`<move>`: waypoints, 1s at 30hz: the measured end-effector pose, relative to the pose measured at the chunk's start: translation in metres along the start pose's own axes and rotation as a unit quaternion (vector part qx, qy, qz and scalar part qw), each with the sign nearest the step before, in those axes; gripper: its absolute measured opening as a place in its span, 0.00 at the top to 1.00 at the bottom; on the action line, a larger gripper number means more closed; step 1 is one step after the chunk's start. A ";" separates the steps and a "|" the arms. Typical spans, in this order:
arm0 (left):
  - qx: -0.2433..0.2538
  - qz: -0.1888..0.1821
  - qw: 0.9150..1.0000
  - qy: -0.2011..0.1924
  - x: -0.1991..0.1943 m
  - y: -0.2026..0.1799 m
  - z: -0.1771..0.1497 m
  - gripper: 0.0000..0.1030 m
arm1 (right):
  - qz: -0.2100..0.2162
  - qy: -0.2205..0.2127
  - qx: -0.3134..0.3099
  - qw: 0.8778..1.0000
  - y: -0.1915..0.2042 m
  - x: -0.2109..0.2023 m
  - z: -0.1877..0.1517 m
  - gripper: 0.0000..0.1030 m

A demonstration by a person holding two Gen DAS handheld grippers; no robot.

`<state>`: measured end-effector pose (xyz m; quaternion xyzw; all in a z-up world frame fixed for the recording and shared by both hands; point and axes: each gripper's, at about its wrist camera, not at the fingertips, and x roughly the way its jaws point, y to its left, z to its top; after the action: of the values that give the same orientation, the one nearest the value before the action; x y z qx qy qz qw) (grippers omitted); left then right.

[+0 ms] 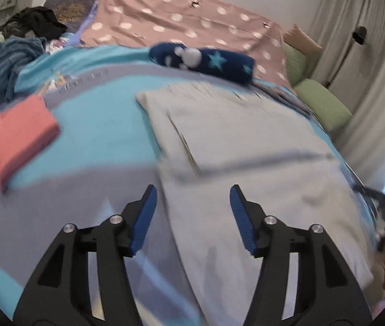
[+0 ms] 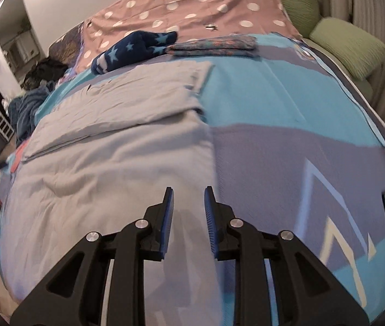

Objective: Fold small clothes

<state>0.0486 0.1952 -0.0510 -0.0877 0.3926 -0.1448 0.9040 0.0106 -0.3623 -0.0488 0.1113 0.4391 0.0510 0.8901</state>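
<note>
A pale grey cotton garment [image 2: 116, 146] lies spread flat on the bed's turquoise and lilac patterned bedspread [image 2: 287, 114], its far part already turned over so that a doubled layer with a raised edge crosses it. It is laid out in the open middle of the bed, probably so both tools can reach its near corners without disturbing anything else.

The left gripper [image 1: 192, 217] hovers just above the garment's near left edge with its blue-padded fingers [image 1: 144, 217] spread wide and nothing between them; that wide stance suits a coming pinch on the edge. The left view is blurred, so exact contact with the cloth cannot be told. The right gripper [image 2: 188, 217] hangs over the garment's near right edge, its fingers only narrowly parted and empty, with cloth under one finger and bare bedspread under the other. Placing one tool at each near corner looks like preparation for lifting the near half and carrying it over the far half.

Finished pieces sit away from the work: a folded coral-pink cloth block [image 1: 19, 135] to the left, and a rolled navy star-print fleece bundle [image 2: 135, 47] beside a flat folded floral cloth [image 2: 214, 46] along the far side, touching a pink polka-dot sheet [image 2: 192, 2]. A heap of dark unfolded clothes [image 1: 5, 62] waits at the far left corner. Green ribbed cushions [image 2: 347, 46] line the right side.
</note>
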 end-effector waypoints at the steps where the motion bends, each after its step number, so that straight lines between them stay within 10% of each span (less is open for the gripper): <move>1: -0.001 -0.004 1.000 0.006 -0.005 -0.004 -0.012 0.43 | 0.004 0.000 0.011 1.000 -0.007 -0.005 -0.005 0.77; 19: -0.054 -0.102 0.990 0.080 -0.067 -0.047 -0.147 0.43 | 0.200 0.040 0.090 0.975 -0.066 -0.082 -0.128 0.68; 30: -0.072 -0.160 0.979 0.100 -0.068 -0.063 -0.176 0.52 | 0.318 0.082 0.121 0.937 -0.063 -0.067 -0.137 0.58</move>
<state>-0.1374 0.1508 -0.1065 -0.1994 0.4717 -0.2666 0.8165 -0.1388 -0.4152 -0.0933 0.3469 0.4555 0.2867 0.7681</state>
